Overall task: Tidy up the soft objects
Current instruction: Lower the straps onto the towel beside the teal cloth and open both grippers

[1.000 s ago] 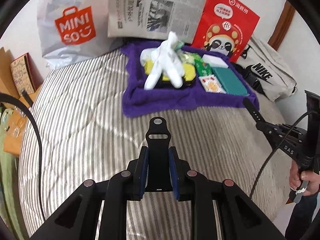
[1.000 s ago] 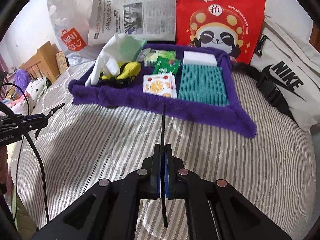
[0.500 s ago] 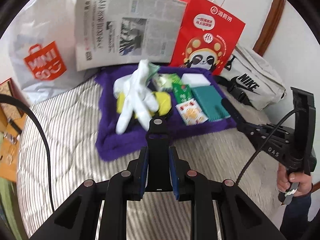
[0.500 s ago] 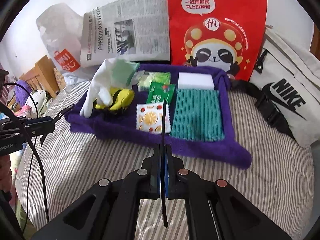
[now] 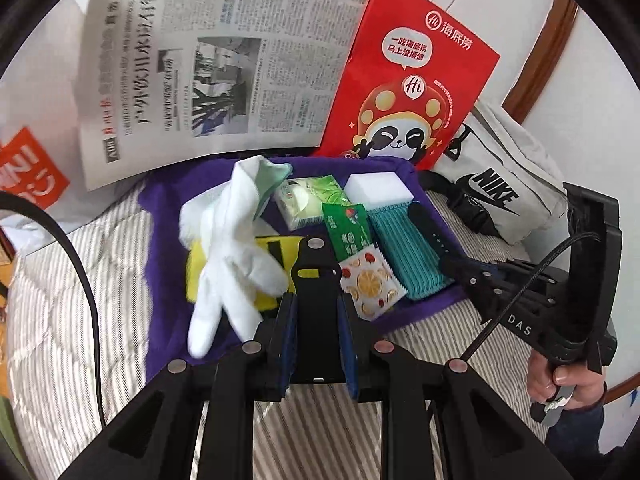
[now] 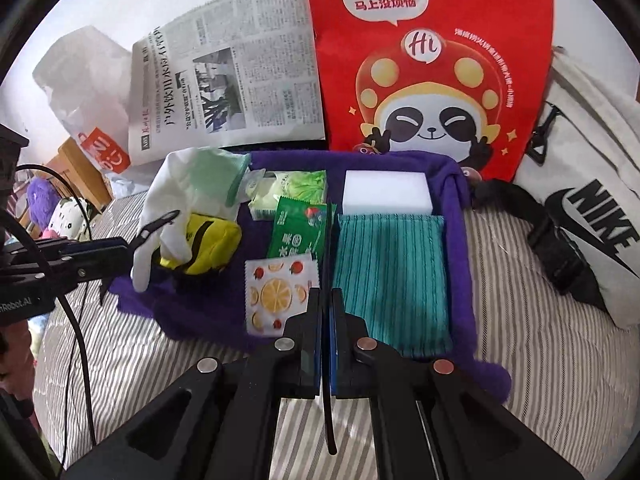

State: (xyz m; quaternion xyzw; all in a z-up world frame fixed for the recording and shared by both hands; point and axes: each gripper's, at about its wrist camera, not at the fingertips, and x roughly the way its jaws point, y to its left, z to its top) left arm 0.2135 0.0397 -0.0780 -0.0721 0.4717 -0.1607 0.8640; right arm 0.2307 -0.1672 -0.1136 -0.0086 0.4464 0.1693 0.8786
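Towel (image 6: pixel 456 208), purple, spread flat on the striped bed (image 6: pixel 540 340) with its edges bunched up, apparently as one shared spot for the soft things. Laid side by side on it with little overlap:

- teal cloth (image 6: pixel 390 276) along the right edge
- white sponge (image 6: pixel 386 196) just behind the cloth
- fruit-print sachet (image 6: pixel 276 300) and green sachet (image 6: pixel 296 234) down the middle
- tissue pack (image 6: pixel 294 190) at the back
- white glove (image 5: pixel 228 264) draped loosely over the yellow pouch (image 6: pixel 212 244) on the left, fingers trailing toward the towel's near edge, so probably not yet sorted

Left gripper (image 5: pixel 316 300): jaws clamped on a broad black strap piece (image 5: pixel 314 264), held upright above the pouch and glove. Right gripper (image 6: pixel 325 292): jaws pressed fully together on a thin black strap (image 5: pixel 428 228), seen edge-on from its own camera and reaching out over the teal cloth. Both pinched near one end, likely to keep the limp lengths from flopping before being set down on the towel.

Newspaper (image 5: pixel 208 80), red paper bag (image 5: pixel 404 76) and grey sports bag (image 6: pixel 592 200) propped behind as a backdrop.
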